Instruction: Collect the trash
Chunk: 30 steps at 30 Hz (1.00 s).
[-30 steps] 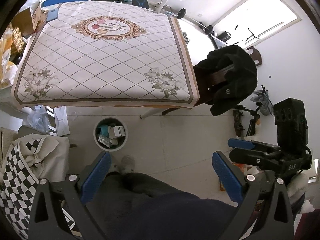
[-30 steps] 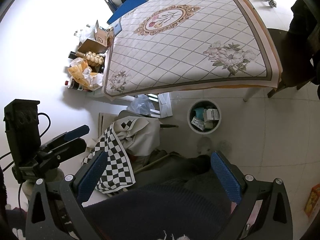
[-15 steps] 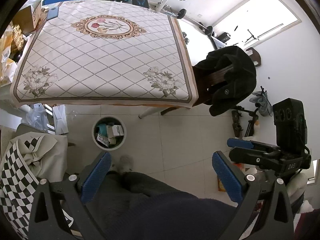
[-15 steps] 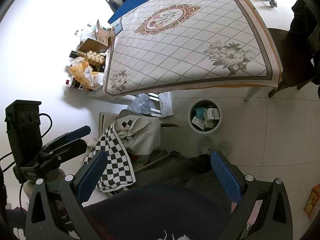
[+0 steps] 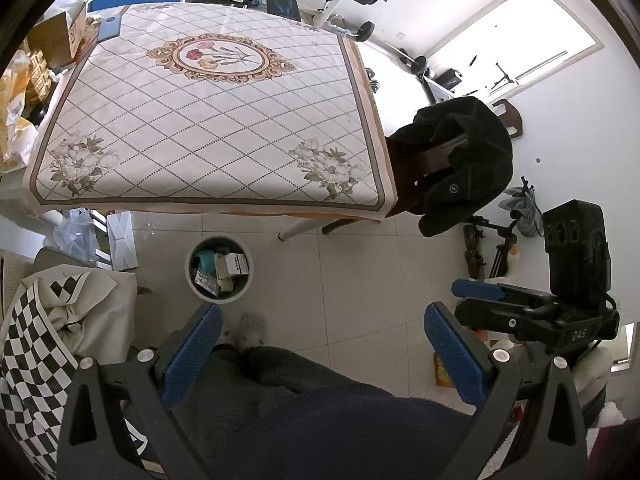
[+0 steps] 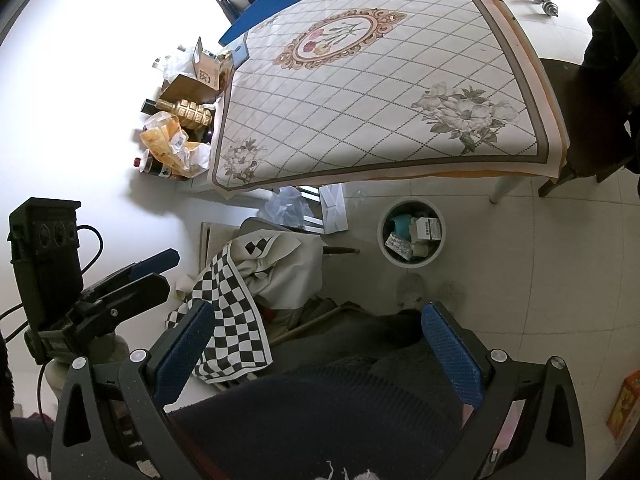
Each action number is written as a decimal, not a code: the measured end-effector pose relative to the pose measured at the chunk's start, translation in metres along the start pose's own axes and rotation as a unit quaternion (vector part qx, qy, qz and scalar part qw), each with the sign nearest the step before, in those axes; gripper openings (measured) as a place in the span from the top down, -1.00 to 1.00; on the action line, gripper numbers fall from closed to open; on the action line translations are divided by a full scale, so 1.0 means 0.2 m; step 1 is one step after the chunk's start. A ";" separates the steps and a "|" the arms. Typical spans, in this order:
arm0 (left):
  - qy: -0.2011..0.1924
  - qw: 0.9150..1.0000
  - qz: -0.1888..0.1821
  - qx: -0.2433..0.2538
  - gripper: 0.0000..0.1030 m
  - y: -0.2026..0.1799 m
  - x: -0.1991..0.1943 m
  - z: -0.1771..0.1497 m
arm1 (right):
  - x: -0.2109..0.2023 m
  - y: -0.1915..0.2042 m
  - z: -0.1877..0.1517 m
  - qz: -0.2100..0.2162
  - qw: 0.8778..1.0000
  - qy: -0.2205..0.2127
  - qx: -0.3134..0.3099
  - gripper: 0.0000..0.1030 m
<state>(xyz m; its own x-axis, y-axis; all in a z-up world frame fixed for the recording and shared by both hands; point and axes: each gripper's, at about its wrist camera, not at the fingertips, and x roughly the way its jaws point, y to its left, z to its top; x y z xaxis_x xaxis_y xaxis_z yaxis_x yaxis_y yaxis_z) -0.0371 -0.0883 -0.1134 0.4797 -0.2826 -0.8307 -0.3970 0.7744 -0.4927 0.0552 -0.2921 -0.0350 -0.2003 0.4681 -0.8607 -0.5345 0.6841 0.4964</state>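
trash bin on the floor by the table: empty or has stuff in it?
Has stuff in it. The trash bin stands upright with no lid, and boxes and wrappers show inside in both wrist views, below its rim.

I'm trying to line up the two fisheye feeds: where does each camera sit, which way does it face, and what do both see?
Left wrist: sits on the left gripper, high up, looking down at the table and trash bin; its open blue fingers, the person's dark clothing and the right gripper at the right edge show.
Right wrist: sits on the right gripper, also looking down; its open fingers, the clothing and the left gripper at the left show.
Shared: table, trash bin, checkered cloth.
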 end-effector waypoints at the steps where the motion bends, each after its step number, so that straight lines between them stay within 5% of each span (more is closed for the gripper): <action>1: 0.000 1.000 0.000 0.000 -1.00 0.00 0.00 0.00 | 0.00 0.00 0.00 0.000 1.000 0.000 -0.001 -1.00; 30: -0.001 1.000 0.002 -0.005 -1.00 0.01 -0.02 0.01 | 0.02 0.06 -0.02 0.000 1.000 0.000 0.000 -1.00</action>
<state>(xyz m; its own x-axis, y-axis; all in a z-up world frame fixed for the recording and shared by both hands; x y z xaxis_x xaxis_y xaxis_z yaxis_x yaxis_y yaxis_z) -0.0389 -0.0840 -0.1101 0.4805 -0.2783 -0.8316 -0.4059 0.7701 -0.4922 0.0438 -0.2844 -0.0336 -0.2004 0.4679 -0.8608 -0.5340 0.6844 0.4964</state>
